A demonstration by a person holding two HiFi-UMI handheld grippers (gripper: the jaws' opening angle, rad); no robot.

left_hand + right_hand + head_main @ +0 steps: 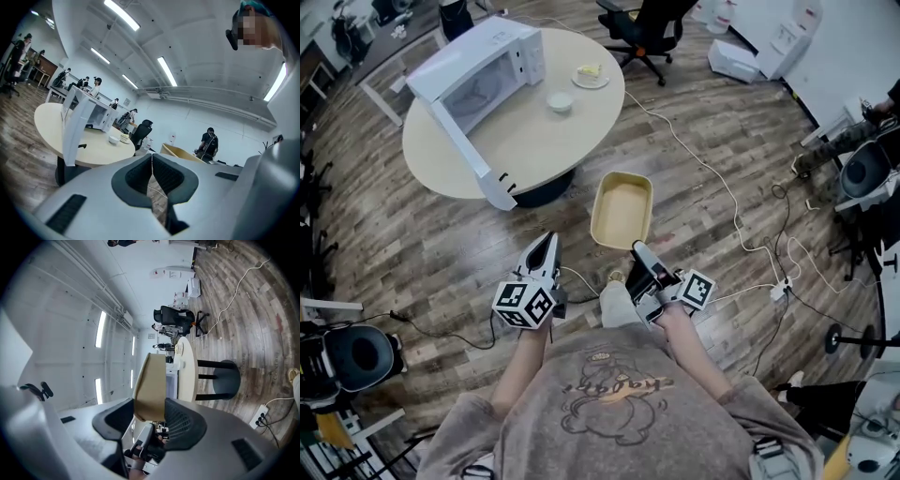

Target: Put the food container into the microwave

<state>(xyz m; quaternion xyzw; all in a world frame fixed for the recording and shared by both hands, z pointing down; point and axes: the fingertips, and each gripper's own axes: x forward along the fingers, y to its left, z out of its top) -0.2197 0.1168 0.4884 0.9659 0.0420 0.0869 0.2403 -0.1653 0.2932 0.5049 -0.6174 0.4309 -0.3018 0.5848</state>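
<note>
You are carrying the food container (622, 208) by its near rim with your right tool (639, 250). Its jaws are clamping on the beige wall, as the right gripper view is showing. The container is hanging level in the air over the wood floor, just ahead of you and well apart from the tabletop (546, 141). From the head view it is looking empty.

Your left tool (546, 242) is clenched on nothing, its jaws pressed together, and it is hovering beside the right one near your waist.

The microwave (478, 70) is sitting on the far side of the round tabletop with its door (471, 155) hanging wide open towards you, so the opening is looking ready. A small bowl (560, 102) and a plate of cake (591, 75) are standing to its right, clear of the opening.

By my reading, the pick-up and the door are taken care of. You are facing the rest: walking the container across, sliding it into the cavity and letting go.
</note>
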